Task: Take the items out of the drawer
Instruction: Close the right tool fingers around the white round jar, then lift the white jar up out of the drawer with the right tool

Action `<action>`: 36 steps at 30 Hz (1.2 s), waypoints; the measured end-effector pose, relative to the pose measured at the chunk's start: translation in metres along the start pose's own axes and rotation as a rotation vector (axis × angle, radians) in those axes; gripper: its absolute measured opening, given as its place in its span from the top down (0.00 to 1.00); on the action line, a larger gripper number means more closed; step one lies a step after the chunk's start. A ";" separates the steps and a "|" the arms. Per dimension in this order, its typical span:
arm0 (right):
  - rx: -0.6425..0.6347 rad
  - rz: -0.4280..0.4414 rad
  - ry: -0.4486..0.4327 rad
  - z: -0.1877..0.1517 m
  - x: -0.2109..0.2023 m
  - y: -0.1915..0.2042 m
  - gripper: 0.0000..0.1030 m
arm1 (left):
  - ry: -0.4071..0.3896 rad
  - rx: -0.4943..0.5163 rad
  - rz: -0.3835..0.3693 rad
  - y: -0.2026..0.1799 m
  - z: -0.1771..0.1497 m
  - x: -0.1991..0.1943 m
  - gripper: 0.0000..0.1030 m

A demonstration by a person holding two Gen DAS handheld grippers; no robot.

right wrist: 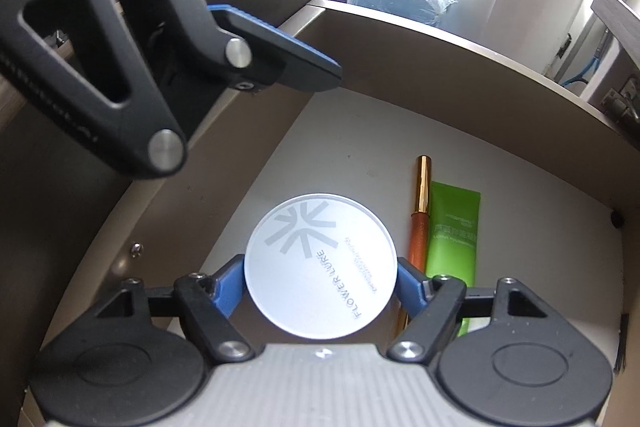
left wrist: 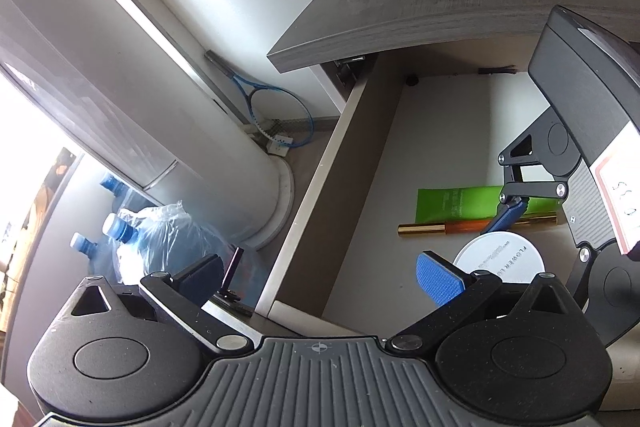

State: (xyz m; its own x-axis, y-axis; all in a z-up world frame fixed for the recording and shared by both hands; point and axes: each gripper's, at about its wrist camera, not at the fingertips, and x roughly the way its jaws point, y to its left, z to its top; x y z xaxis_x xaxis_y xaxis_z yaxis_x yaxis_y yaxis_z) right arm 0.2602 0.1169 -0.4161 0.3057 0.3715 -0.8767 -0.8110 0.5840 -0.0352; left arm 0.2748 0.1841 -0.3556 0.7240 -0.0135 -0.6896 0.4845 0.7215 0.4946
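White tin [right wrist: 321, 265] between right claw [right wrist: 320, 285] pads

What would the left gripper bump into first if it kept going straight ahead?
Probably the drawer's side wall. The left gripper is open and straddles that wall, pointing along it toward the desk top. Depth is unclear.

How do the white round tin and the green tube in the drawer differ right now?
The white round tin is a flat disc, the green tube long and flat. The tin sits between the right gripper fingers; the tube lies free beside a gold-capped pen. Both are in the open drawer.
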 end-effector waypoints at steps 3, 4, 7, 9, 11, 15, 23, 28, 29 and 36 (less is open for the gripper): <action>0.020 -0.030 -0.004 -0.003 -0.001 -0.003 0.25 | -0.004 -0.008 0.003 0.000 -0.002 -0.001 0.00; 0.026 -0.041 -0.006 -0.004 -0.002 -0.004 0.25 | -0.003 -0.012 0.003 0.000 -0.002 -0.001 0.00; 0.054 -0.063 -0.026 -0.008 -0.006 -0.008 0.25 | 0.000 -0.024 0.005 0.000 -0.005 -0.001 0.00; 0.078 -0.075 -0.043 -0.011 -0.010 -0.011 0.25 | -0.004 -0.033 0.007 0.000 -0.006 -0.003 0.00; 0.102 -0.085 -0.063 -0.012 -0.014 -0.014 0.25 | -0.009 -0.048 0.008 0.000 -0.007 -0.005 0.00; 0.120 -0.105 -0.096 -0.015 -0.025 -0.017 0.25 | -0.022 -0.056 0.003 -0.002 -0.009 -0.009 0.00; 0.170 -0.154 -0.162 -0.027 -0.052 -0.012 0.25 | -0.072 -0.108 0.012 -0.004 -0.012 -0.025 0.00; 0.196 -0.163 -0.217 -0.035 -0.073 -0.008 0.25 | -0.119 -0.144 0.041 -0.007 -0.012 -0.042 0.00; 0.198 -0.166 -0.225 -0.037 -0.077 -0.007 0.25 | -0.125 -0.147 0.048 -0.008 -0.013 -0.044 0.00; 0.212 -0.163 -0.270 -0.055 -0.099 -0.003 0.25 | -0.152 -0.176 0.043 -0.017 -0.021 -0.060 0.00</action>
State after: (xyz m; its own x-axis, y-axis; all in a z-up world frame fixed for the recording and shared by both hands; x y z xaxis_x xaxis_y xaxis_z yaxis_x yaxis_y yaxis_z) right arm 0.2053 0.0384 -0.3561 0.5653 0.4216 -0.7090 -0.6283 0.7770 -0.0389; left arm 0.2129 0.1877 -0.3338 0.8139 -0.0745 -0.5761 0.3685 0.8329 0.4129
